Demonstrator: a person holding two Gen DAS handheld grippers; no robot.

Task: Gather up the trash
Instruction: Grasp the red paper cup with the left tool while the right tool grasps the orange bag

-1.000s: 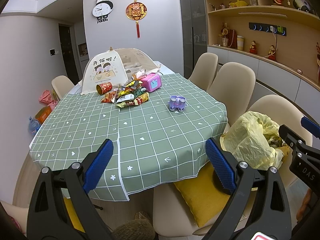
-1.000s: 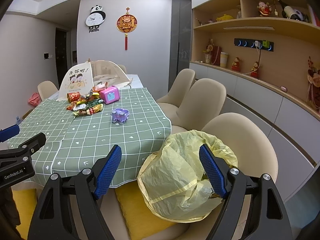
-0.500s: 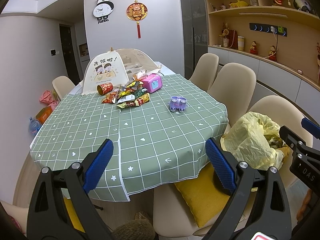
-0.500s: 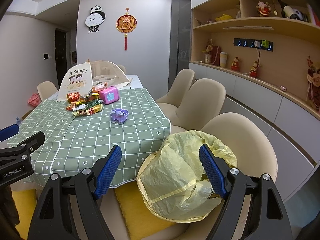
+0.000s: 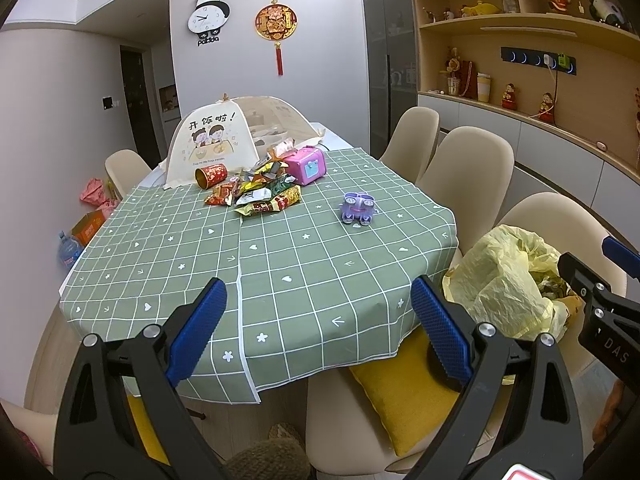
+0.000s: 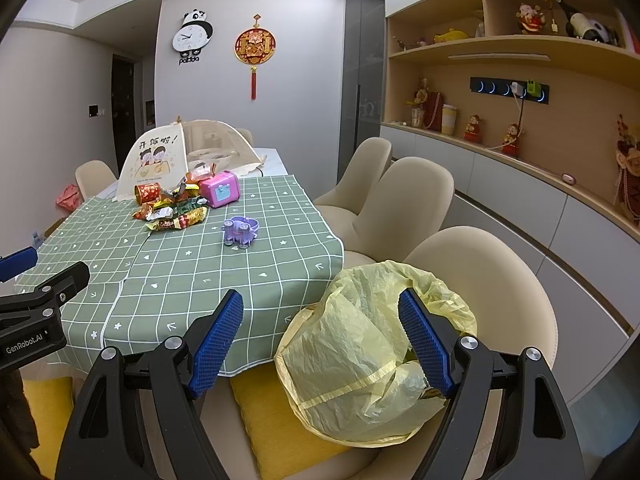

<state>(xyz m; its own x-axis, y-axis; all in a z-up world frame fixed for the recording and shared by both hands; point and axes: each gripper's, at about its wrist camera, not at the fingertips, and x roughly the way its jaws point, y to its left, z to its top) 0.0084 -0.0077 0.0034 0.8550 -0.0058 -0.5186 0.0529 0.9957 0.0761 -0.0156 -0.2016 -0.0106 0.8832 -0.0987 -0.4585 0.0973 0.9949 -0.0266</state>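
A heap of crumpled snack wrappers (image 5: 260, 194) (image 6: 174, 212) lies at the far middle of the green checked tablecloth (image 5: 280, 264) (image 6: 192, 264), with a red can (image 5: 211, 175) (image 6: 147, 193) on its side beside it. A yellow trash bag (image 5: 508, 280) (image 6: 368, 348) sits on a beige chair at the table's near right, holding some trash. My left gripper (image 5: 320, 332) is open over the table's near edge, empty. My right gripper (image 6: 320, 340) is open just above the bag's left side, empty.
A pink toy box (image 5: 306, 165) (image 6: 220, 189) touches the wrapper heap; a purple toy (image 5: 358, 209) (image 6: 241, 231) stands alone to its right. A mesh food cover (image 5: 240, 136) is at the far end. Beige chairs (image 5: 468, 172) line the right side, with a yellow cushion (image 5: 404, 392) on the nearest.
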